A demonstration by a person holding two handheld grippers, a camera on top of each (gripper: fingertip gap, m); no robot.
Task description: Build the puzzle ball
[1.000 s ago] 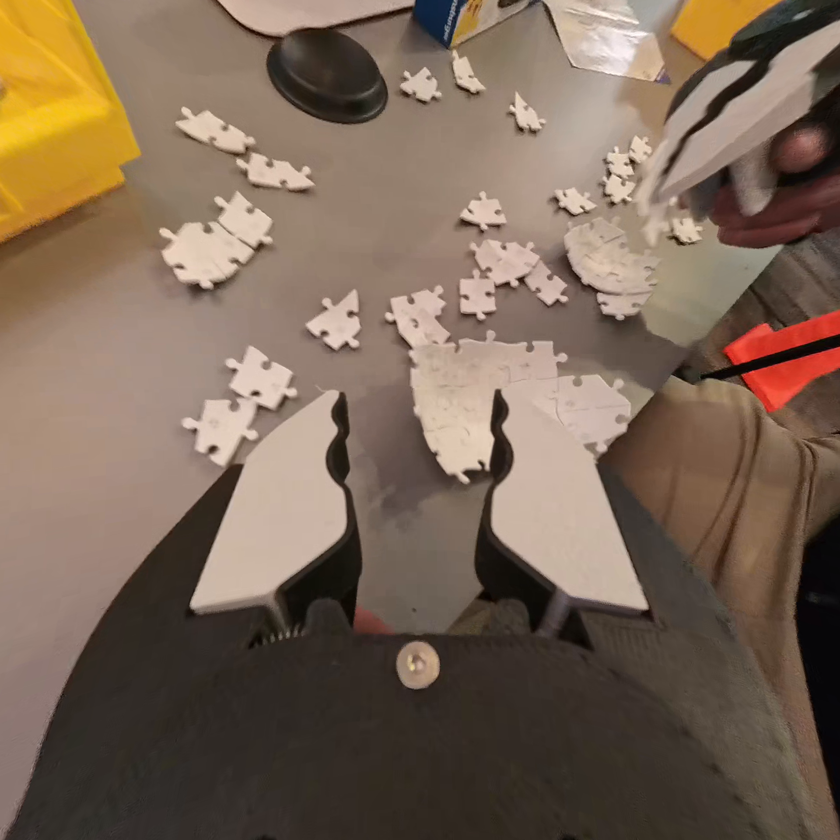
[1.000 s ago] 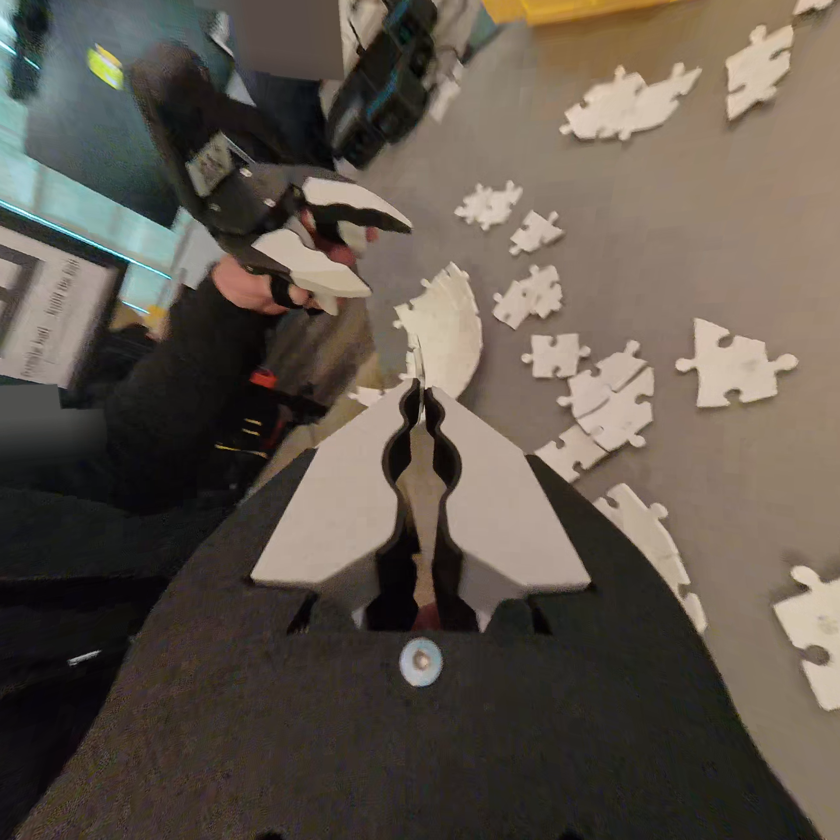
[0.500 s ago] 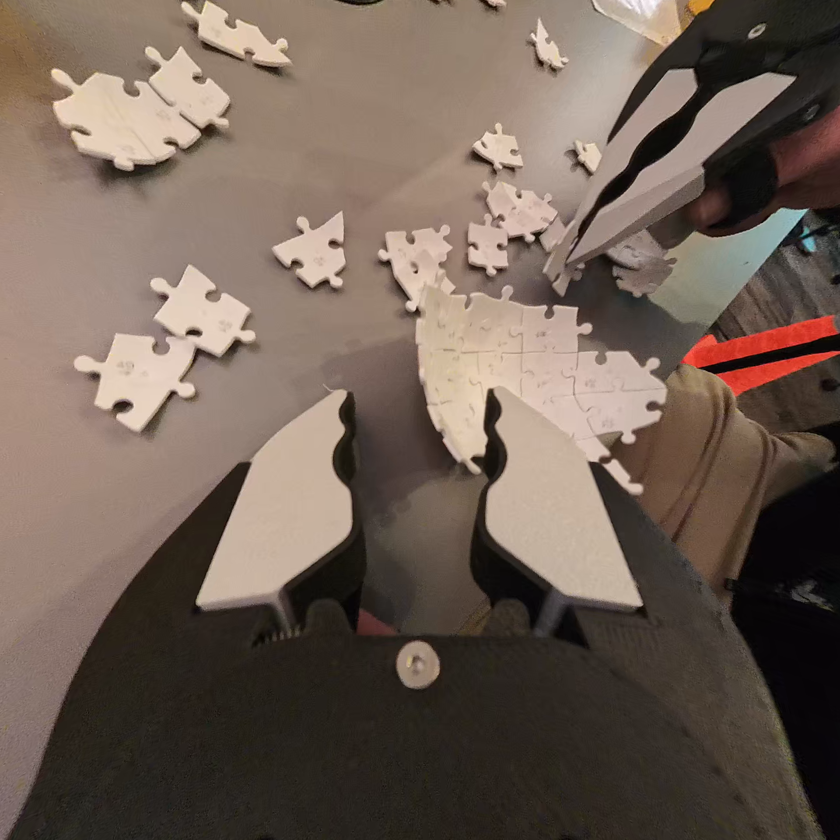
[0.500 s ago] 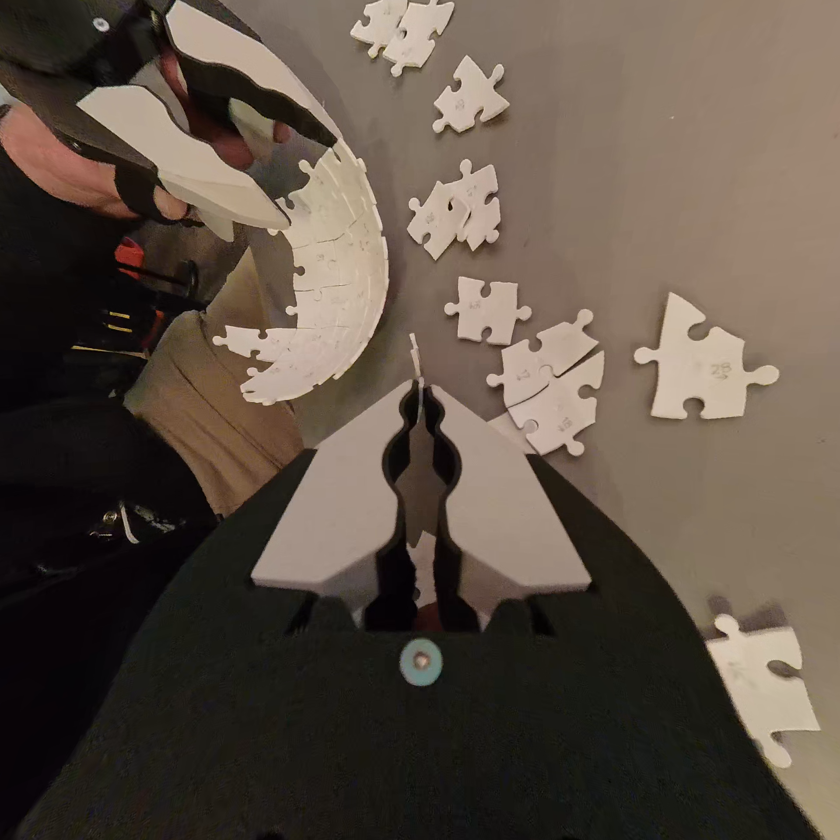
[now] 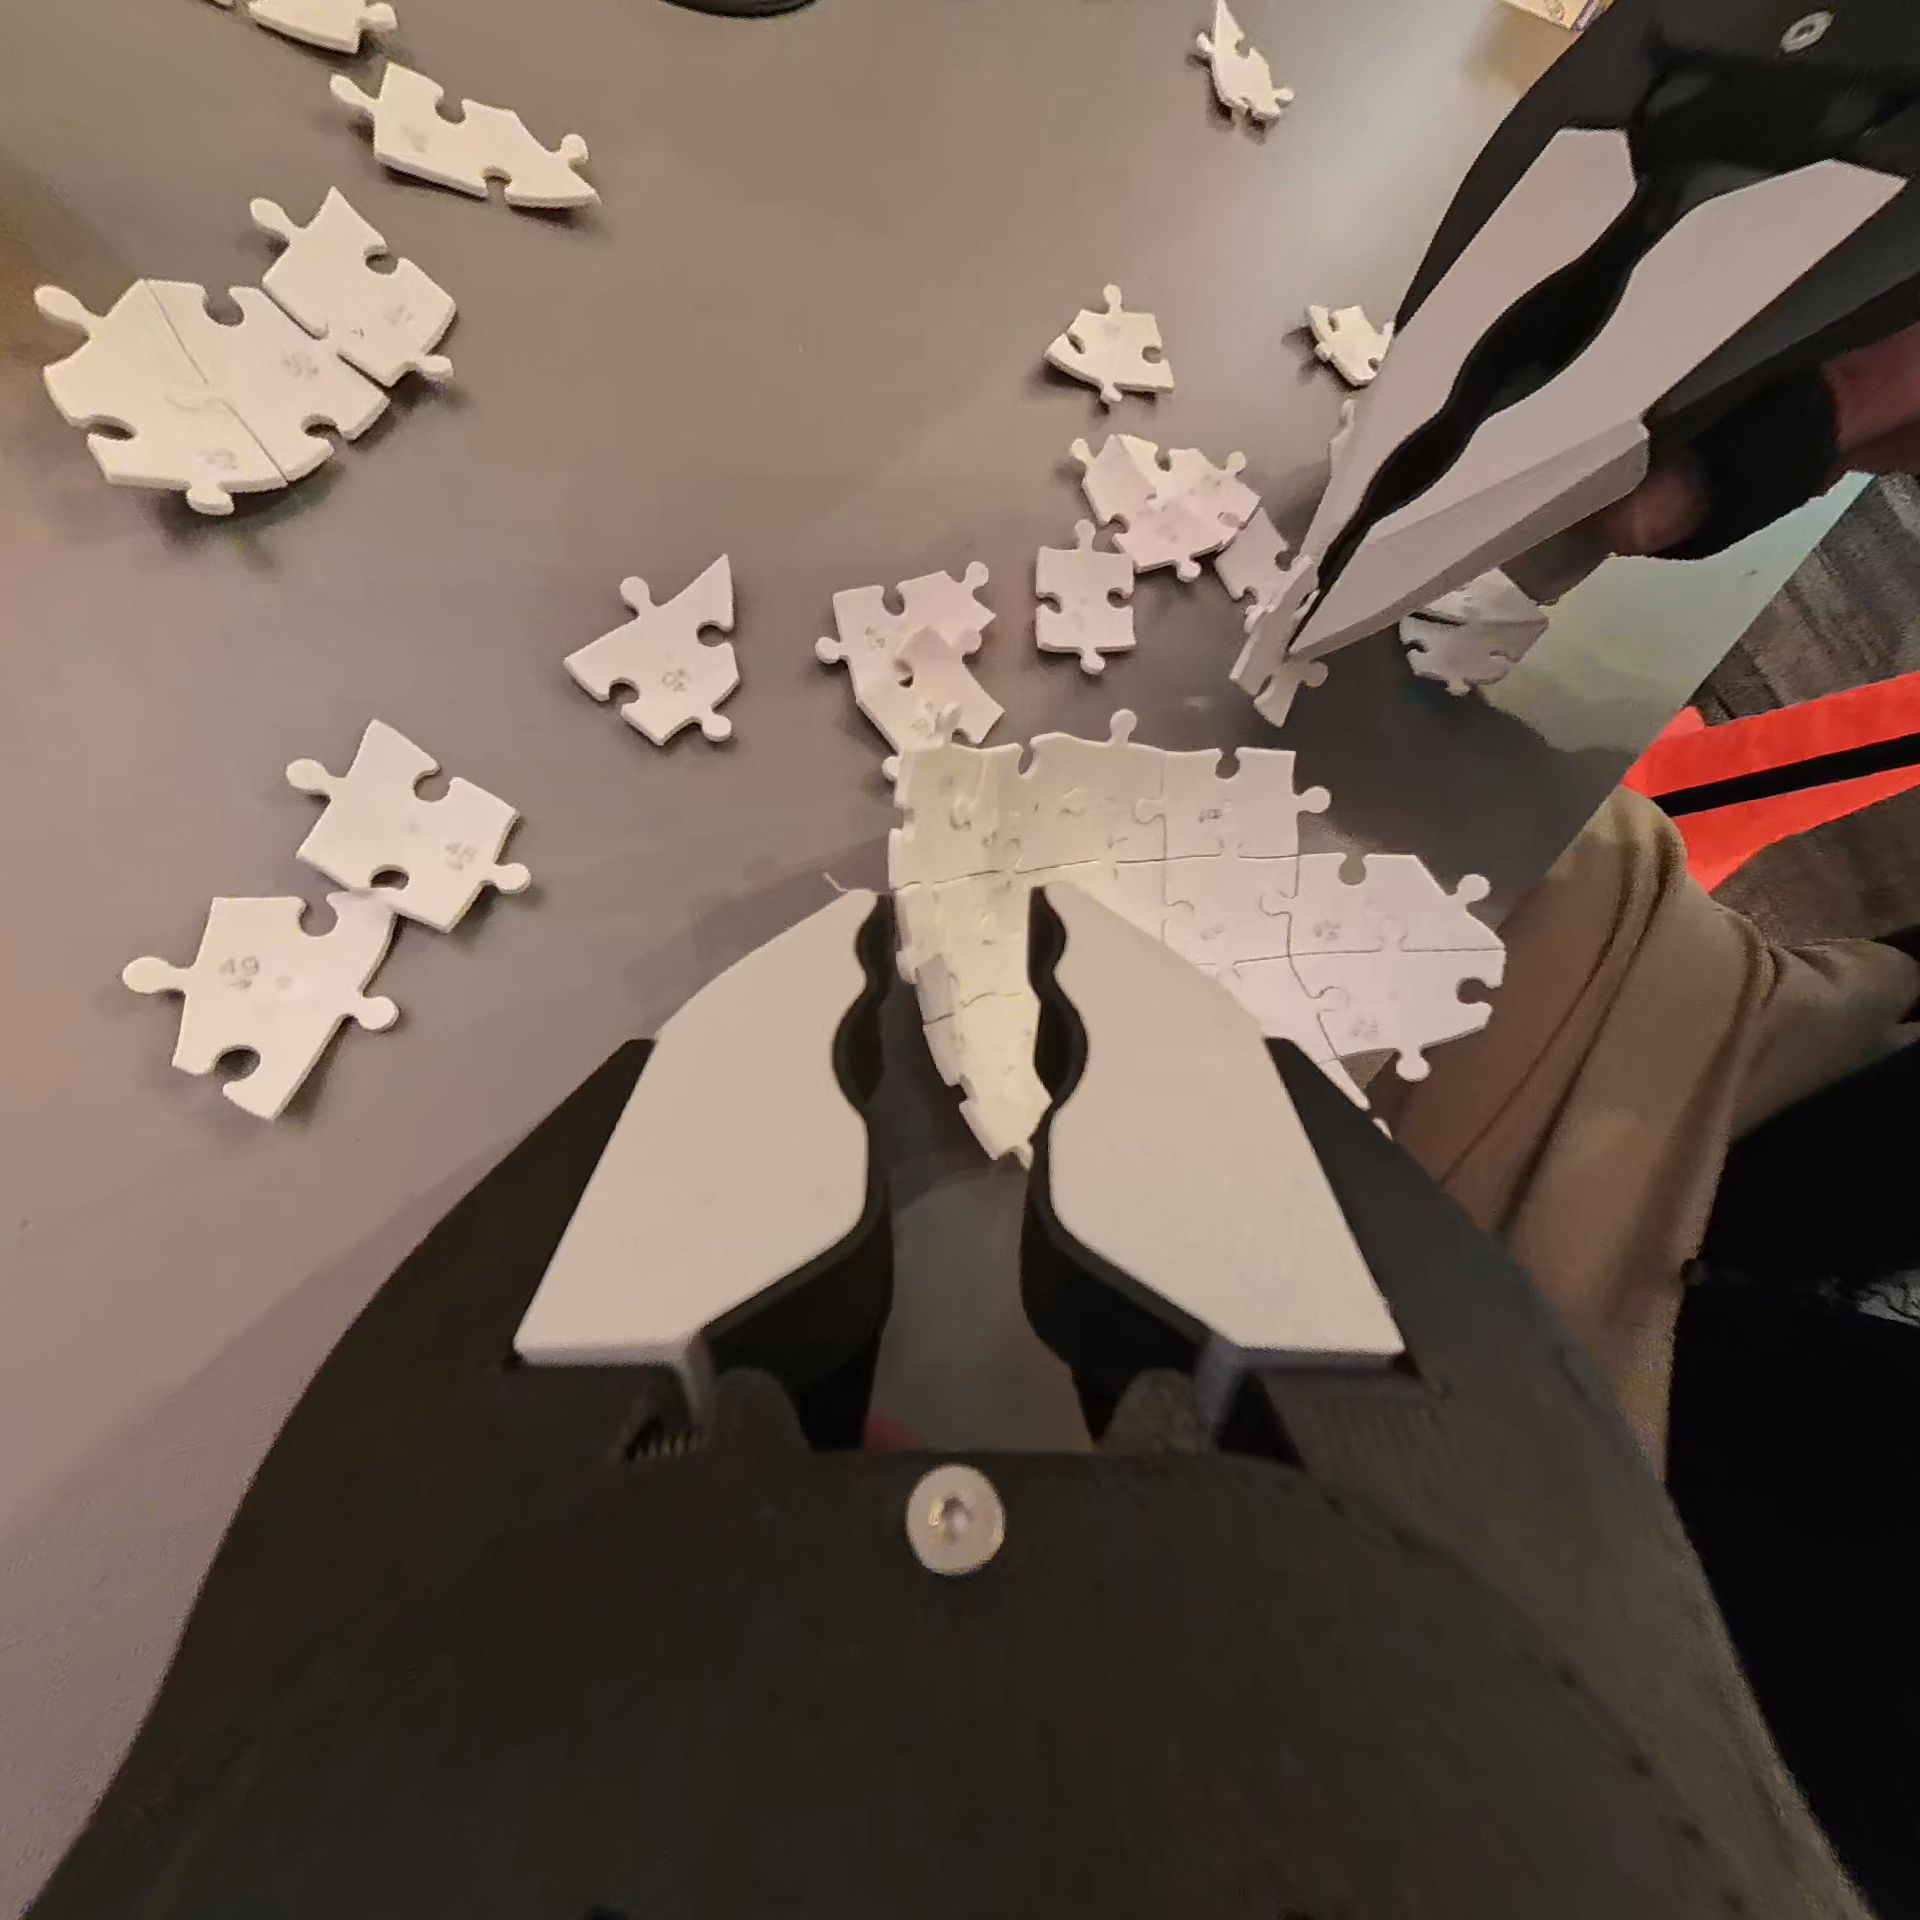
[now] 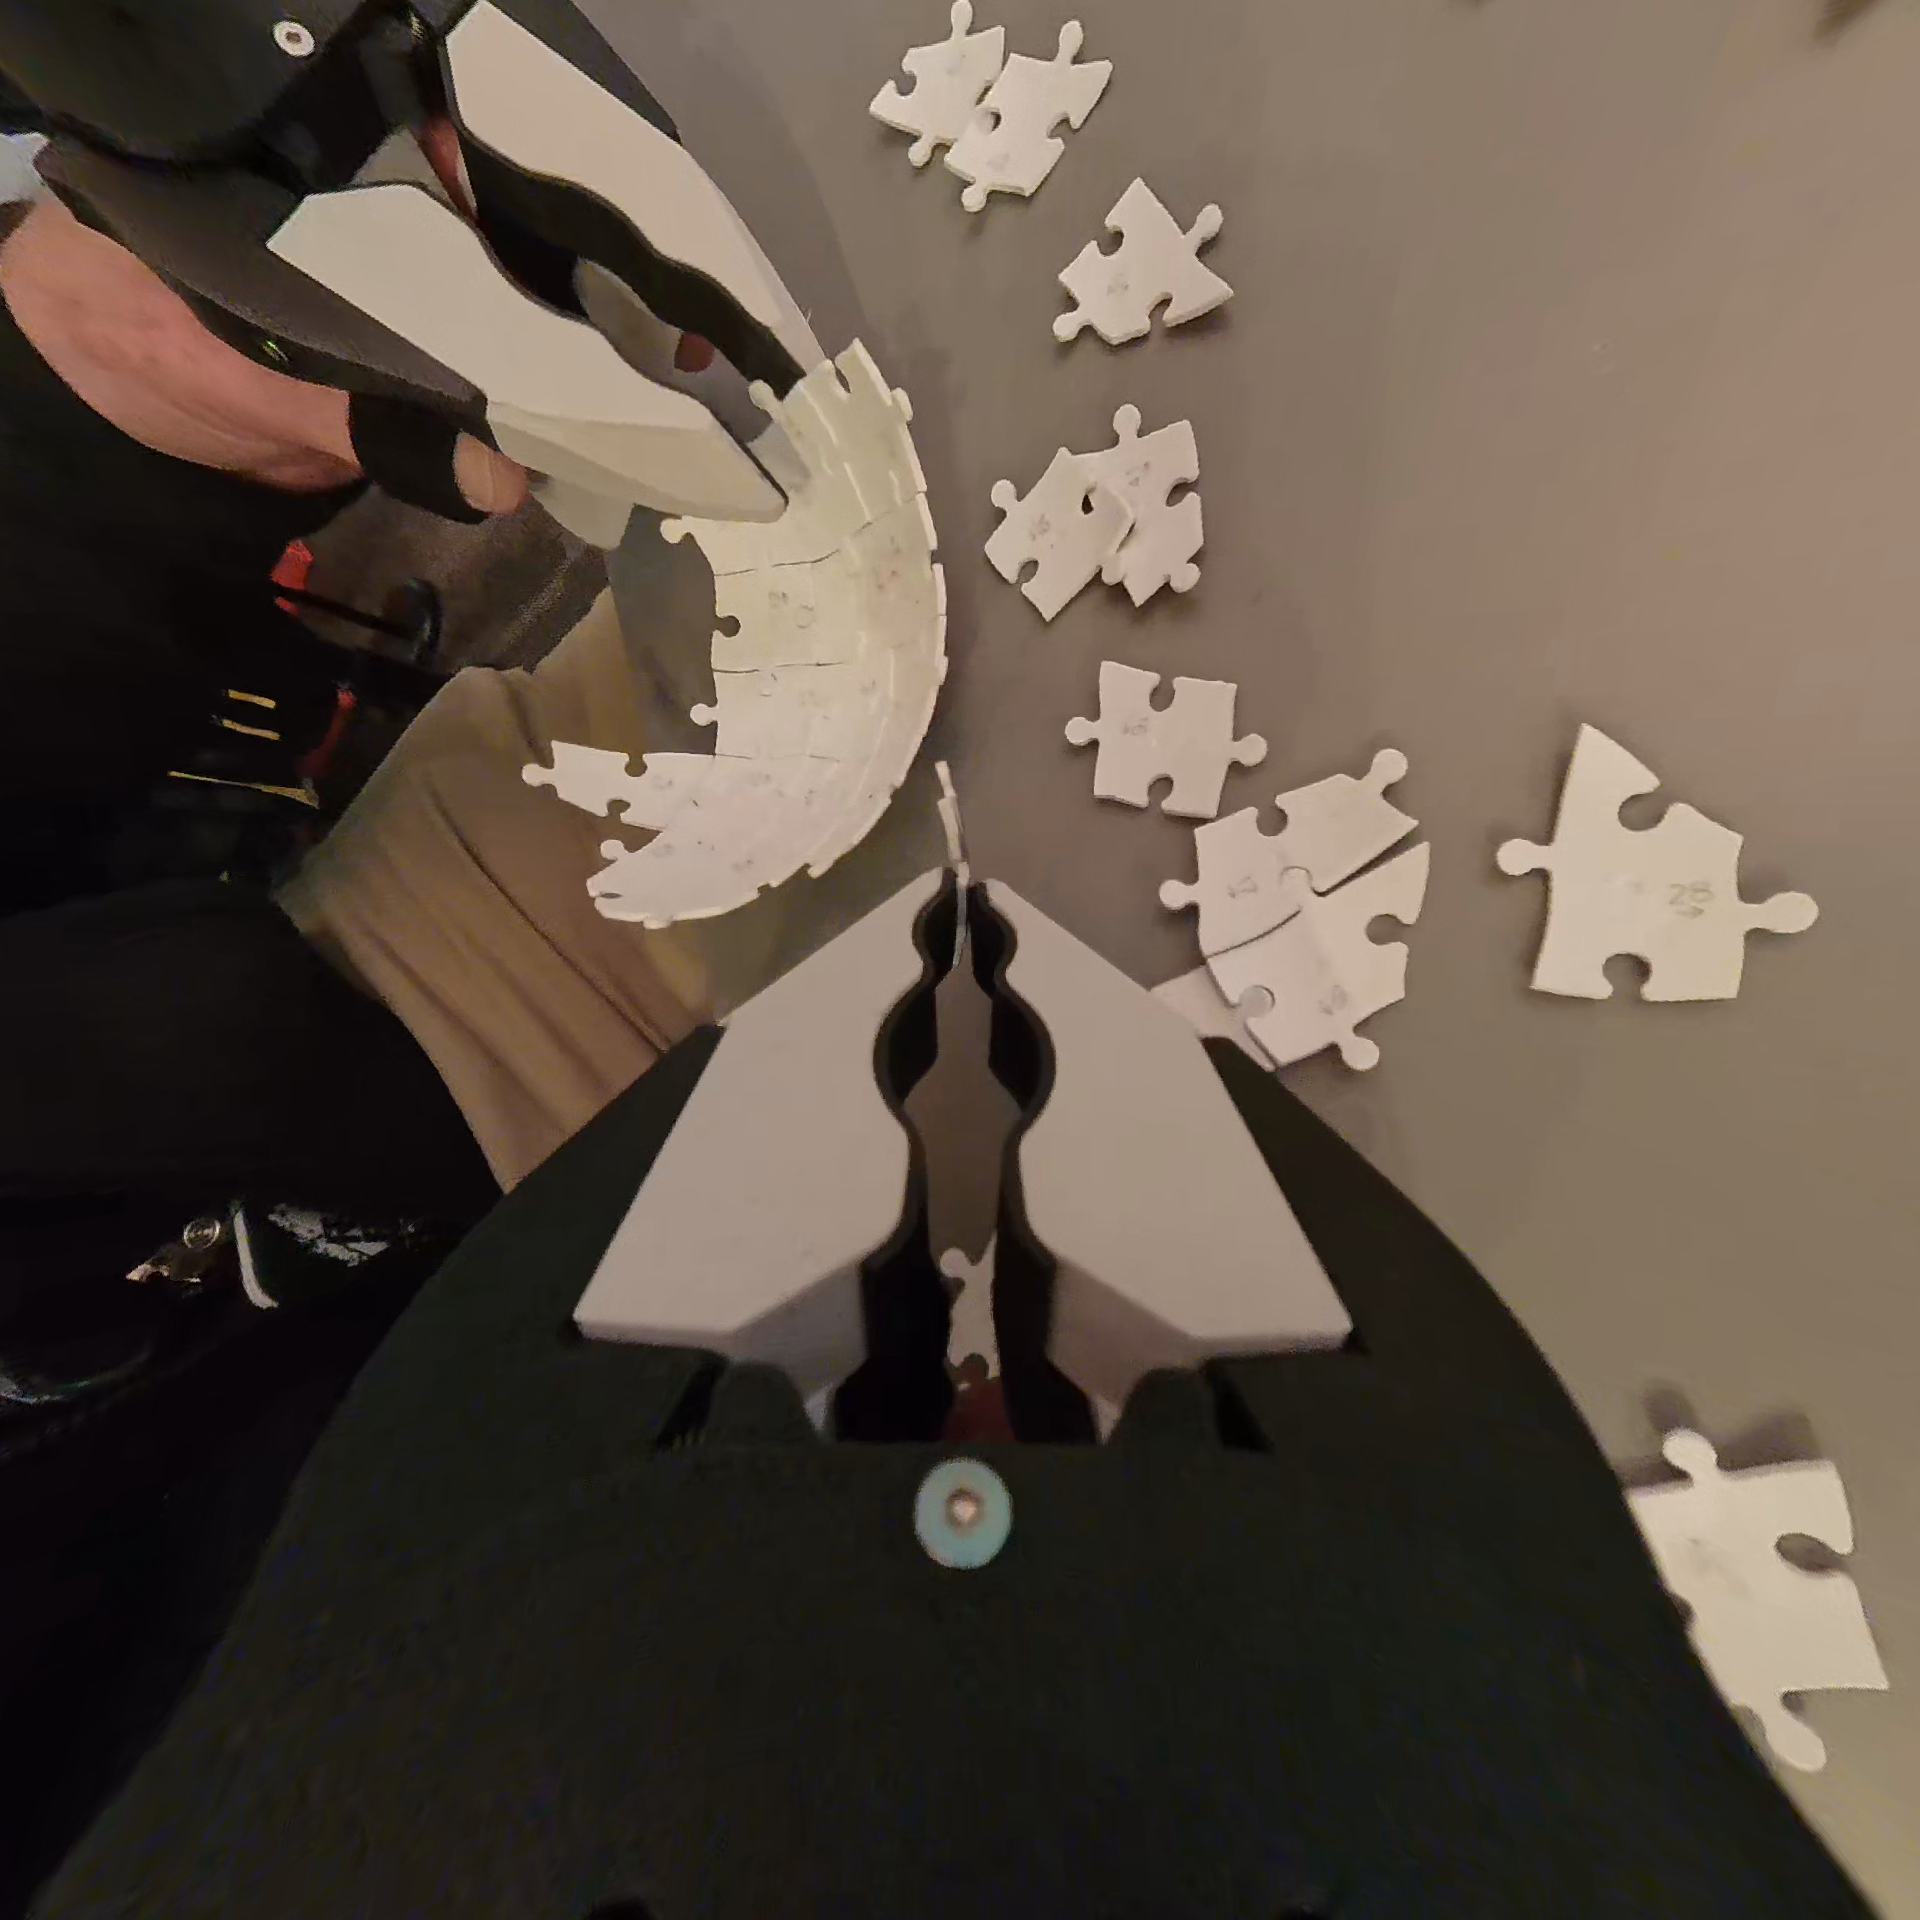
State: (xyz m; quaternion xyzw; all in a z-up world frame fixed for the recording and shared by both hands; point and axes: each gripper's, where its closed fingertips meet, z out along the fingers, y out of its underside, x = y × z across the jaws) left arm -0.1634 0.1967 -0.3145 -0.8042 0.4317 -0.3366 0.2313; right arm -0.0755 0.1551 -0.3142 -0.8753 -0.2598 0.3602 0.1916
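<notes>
Near the surface [image 5: 727, 468] edge, left fingers [image 5: 961, 925] pinch the curved shell [image 5: 1226, 894]; right fingers [image 6: 961, 894] pinch one piece [image 6: 948, 810]. Line up the knobs first, then push gently.

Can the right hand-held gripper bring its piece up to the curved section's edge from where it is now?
Probably yes. The right hand-held gripper, shut on a single piece, sits just beside the curved section. Only bare table lies between, and the left hand-held gripper straddles the section's far end.

Your pictures are dim and warm. Soft shadows sit beside the pieces [image 5: 410, 836] on the table [image 5: 727, 312]. Edges bend like a fish-eye. One piece [image 6: 1756, 1590] near the right edge looks blurry.
</notes>
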